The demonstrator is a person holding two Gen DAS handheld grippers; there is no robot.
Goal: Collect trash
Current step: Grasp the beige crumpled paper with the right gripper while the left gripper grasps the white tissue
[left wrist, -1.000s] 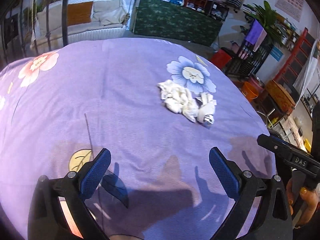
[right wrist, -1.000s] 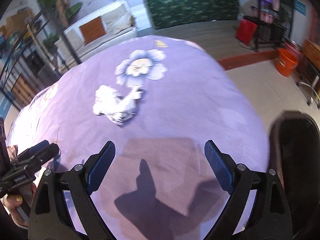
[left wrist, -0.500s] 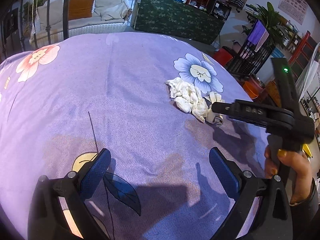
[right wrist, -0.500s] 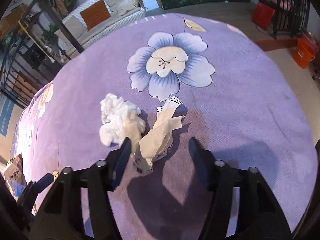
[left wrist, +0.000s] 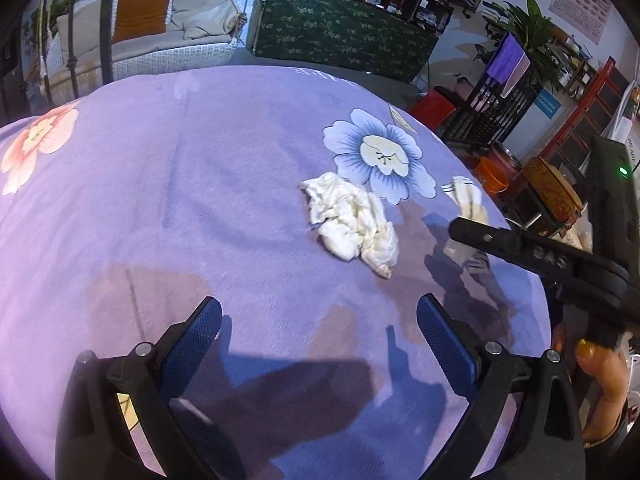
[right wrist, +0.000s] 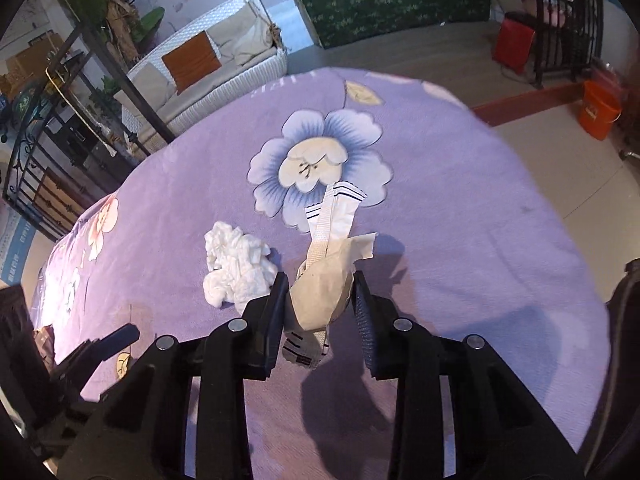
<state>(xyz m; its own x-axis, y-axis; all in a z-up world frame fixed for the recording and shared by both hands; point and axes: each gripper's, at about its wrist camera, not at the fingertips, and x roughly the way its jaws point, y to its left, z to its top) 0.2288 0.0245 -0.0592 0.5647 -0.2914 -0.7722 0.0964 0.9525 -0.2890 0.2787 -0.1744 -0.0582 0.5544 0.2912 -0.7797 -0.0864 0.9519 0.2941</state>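
Observation:
A crumpled beige paper wrapper (right wrist: 322, 288) with striped ends lies on the purple flowered cloth (right wrist: 460, 240). My right gripper (right wrist: 320, 294) is closing on it: the wrapper fills the gap and both pads touch its sides. A white tissue wad (right wrist: 236, 268) rests just left of it. In the left wrist view the tissue wad (left wrist: 352, 220) lies ahead and slightly right of my left gripper (left wrist: 318, 320), which is open and holds nothing. The right gripper (left wrist: 460, 232) reaches in from the right over the wrapper (left wrist: 464, 194), with a hand (left wrist: 600, 364) on its handle.
The cloth-covered table drops off at its right edge (right wrist: 560, 216). Beyond it are an orange bucket (right wrist: 600, 110), a red bin (right wrist: 514, 42) and a black rack (left wrist: 492, 104). A white sofa (left wrist: 160, 32) and a green-draped counter (left wrist: 340, 28) stand behind.
The right gripper moved forward onto the wrapper and its jaws narrowed around it. The left gripper moved closer to the tissue wad and stayed open.

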